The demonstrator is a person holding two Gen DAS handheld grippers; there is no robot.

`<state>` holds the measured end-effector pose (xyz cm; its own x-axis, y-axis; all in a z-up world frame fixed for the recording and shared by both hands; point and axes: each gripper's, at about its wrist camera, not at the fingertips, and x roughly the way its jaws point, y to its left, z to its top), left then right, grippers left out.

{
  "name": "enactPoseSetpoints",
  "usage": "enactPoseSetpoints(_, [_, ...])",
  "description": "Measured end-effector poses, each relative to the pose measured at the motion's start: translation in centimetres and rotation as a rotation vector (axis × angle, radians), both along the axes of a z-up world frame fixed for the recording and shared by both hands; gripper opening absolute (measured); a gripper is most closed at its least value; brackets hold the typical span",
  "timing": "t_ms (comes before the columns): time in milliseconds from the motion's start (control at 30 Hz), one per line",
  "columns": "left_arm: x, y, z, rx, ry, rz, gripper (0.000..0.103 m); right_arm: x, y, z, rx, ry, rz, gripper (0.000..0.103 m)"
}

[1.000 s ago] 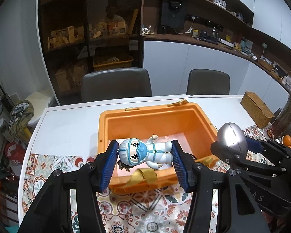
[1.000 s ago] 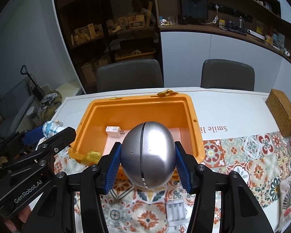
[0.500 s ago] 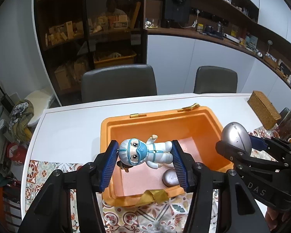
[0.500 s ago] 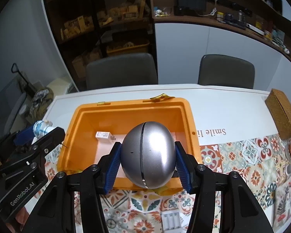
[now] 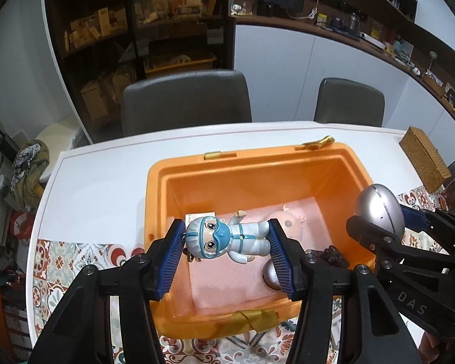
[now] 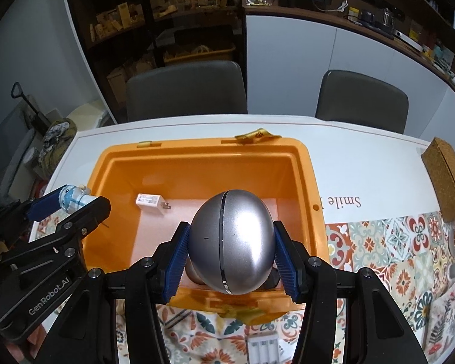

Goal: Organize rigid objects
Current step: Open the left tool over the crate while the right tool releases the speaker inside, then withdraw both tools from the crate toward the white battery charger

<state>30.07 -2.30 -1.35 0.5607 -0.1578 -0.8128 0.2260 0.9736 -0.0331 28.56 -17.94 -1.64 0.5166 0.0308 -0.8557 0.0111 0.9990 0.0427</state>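
With the left tool (image 5: 227,250) clamping the doll figure (image 5: 227,239) and the right tool (image 6: 230,251) the silver egg (image 6: 231,239), lower each low into the orange bin (image 6: 306,182) before releasing.

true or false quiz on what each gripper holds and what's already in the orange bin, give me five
1. The left gripper is clamped on a toy figure in a white suit. True.
2. The right gripper holds a silver egg. True.
3. The orange bin is empty. False: a white charger lies on its floor, among other items.
4. The bin has a closed lid on it. False: it is open on top.
5. Both grippers are over the bare white table. False: they are above the bin's near edge.
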Motion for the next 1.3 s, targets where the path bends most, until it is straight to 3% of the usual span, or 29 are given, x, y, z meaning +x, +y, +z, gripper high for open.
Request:
enactPoseSetpoints(467, [0.8, 0.2, -2.0, 0.020, 0.070, 0.018, 0.057, 0.7, -0.1, -1.1, -0.004, 0.025, 0.000, 0.053])
enactPoseSetpoints(600, [0.6, 0.5, -2.2, 0.057, 0.081, 0.044, 0.068, 0.9, 0.0, -1.3, -0.004, 0.031, 0.003, 0.053])
enactPoseSetpoints(833, [0.2, 1.4, -2.0, 0.090, 0.083, 0.081, 0.078, 1.2, 0.2, -1.7, 0.001, 0.040, 0.002, 0.054])
enactPoseSetpoints(900, [-0.1, 1.6, -1.7, 0.085, 0.079, 0.085, 0.080, 1.3, 0.2, -1.8, -0.001, 0.045, -0.003, 0.059])
enactPoseSetpoints(933, [-0.1, 1.7, -1.6, 0.085, 0.077, 0.086, 0.080, 1.2, 0.2, -1.7, -0.010, 0.040, -0.017, 0.073])
enactPoseSetpoints(967, [-0.3, 1.8, -1.5, 0.086, 0.073, 0.090, 0.080, 1.1, 0.1, -1.6, -0.014, 0.027, -0.023, 0.077])
enactPoseSetpoints(1300, [-2.4, 2.2, -0.1, 0.062, 0.049, 0.091, 0.080, -1.5, 0.3, 0.4, -0.038, -0.026, -0.014, 0.077])
